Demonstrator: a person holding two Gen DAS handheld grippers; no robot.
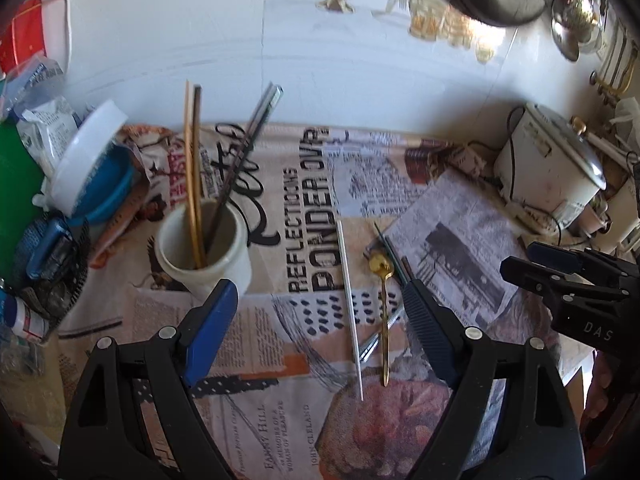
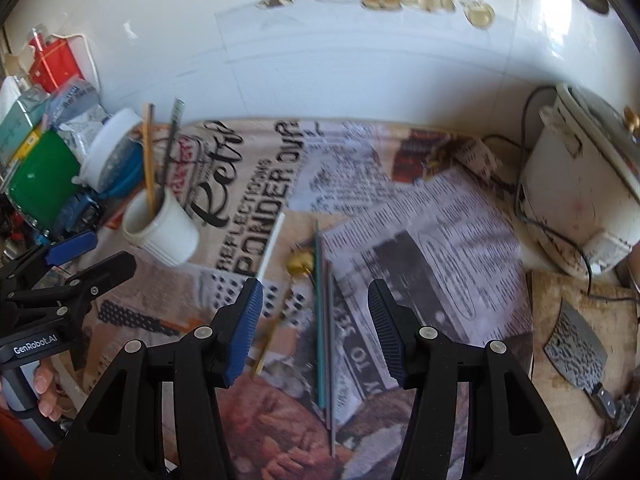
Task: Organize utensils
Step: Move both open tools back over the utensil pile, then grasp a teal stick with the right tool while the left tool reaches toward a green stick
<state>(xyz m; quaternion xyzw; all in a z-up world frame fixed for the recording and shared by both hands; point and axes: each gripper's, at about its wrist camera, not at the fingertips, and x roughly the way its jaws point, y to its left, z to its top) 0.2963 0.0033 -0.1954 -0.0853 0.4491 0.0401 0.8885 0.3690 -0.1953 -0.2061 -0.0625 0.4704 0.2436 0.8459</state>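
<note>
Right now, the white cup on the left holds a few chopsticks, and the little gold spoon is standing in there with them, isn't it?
Not quite. The white cup does hold a few chopsticks, but the gold spoon is not in it. The left wrist view shows the spoon lying flat on the printed cloth, to the right of the cup, beside a white stick, ahead of the open left claw.

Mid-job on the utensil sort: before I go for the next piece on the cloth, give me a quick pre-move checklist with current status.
1. Left tongs open and empty: ok.
2. Right tongs open and empty: ok.
3. White cup upright, with room beside the chopsticks already in it: ok.
4. Loose pieces in plain view: white chopstick, gold spoon, teal stick: ok.
5. Spoon free of neighbours: not ok, its handle crosses a metal stick.
6. Right tongs' height above the teal stick: cannot tell.
</note>
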